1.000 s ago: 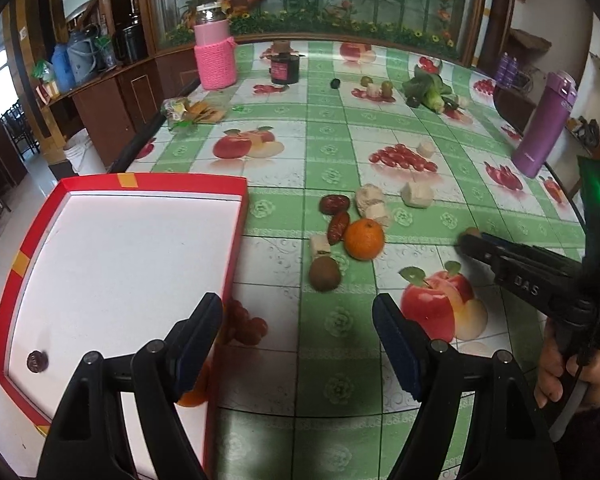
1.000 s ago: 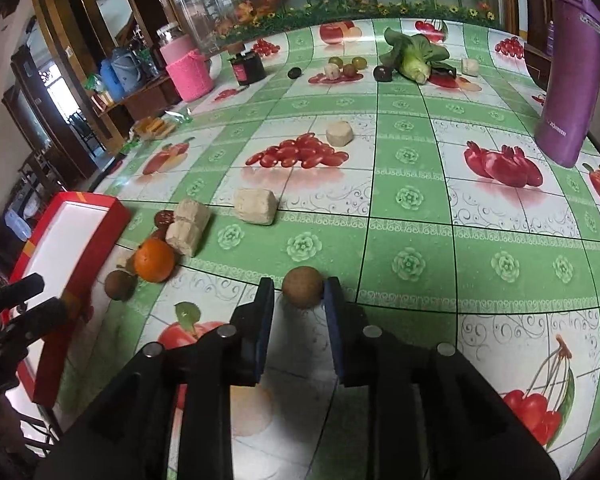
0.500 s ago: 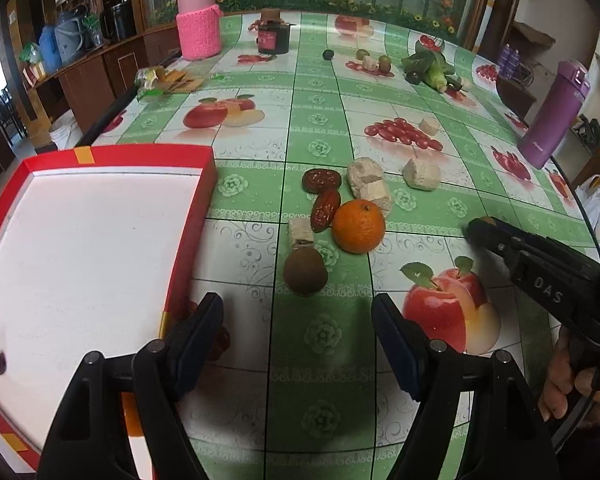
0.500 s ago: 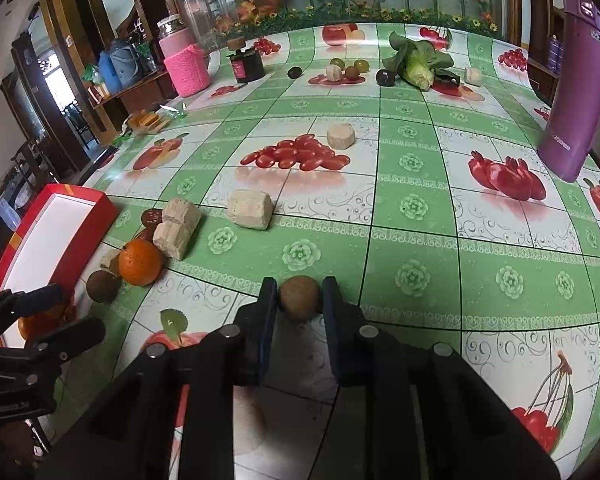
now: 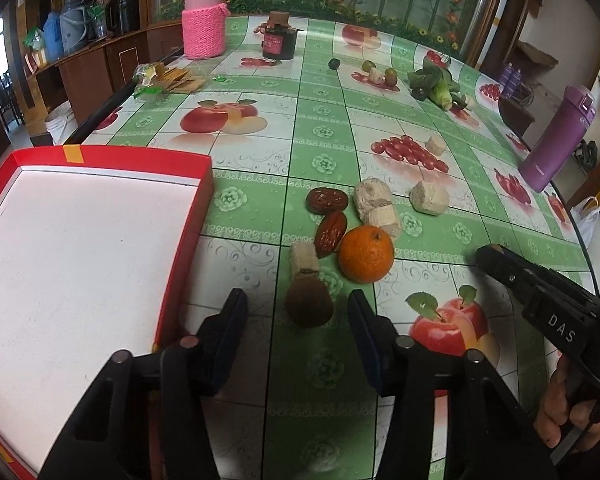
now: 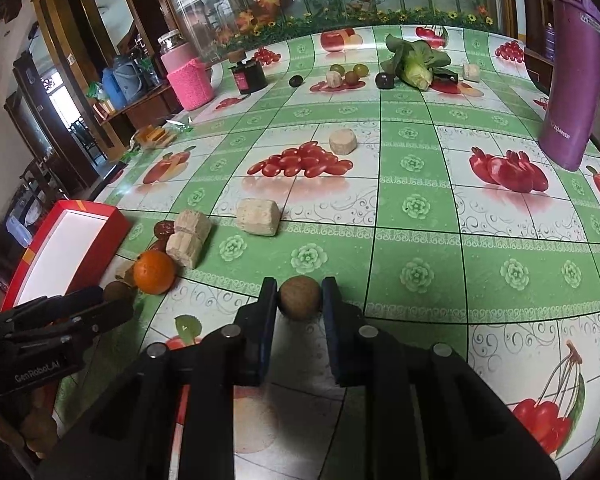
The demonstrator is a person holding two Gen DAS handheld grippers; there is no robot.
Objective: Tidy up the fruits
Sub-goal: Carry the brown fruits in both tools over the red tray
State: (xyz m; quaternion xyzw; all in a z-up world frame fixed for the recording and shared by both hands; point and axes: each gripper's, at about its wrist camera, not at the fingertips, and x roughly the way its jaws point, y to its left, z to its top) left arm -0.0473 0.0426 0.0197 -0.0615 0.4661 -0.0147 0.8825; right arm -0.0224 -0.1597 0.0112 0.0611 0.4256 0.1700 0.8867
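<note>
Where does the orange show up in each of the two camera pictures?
Left wrist view: the orange sits just right of center, beyond the open left gripper.
Right wrist view: the orange is at the left, near the red tray.
Shared landmark: the purple bottle, at the right in both.

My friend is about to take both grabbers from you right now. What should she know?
Right gripper: shut on a small brown fruit, held low over the table.
Left gripper: open, empty, lined up on another brown fruit lying on the table.
Red tray: at the left; only one small dark thing shows at its near edge, too cut off to name.
Left to sort: the orange and two dates beside it, plus both brown fruits.
</note>
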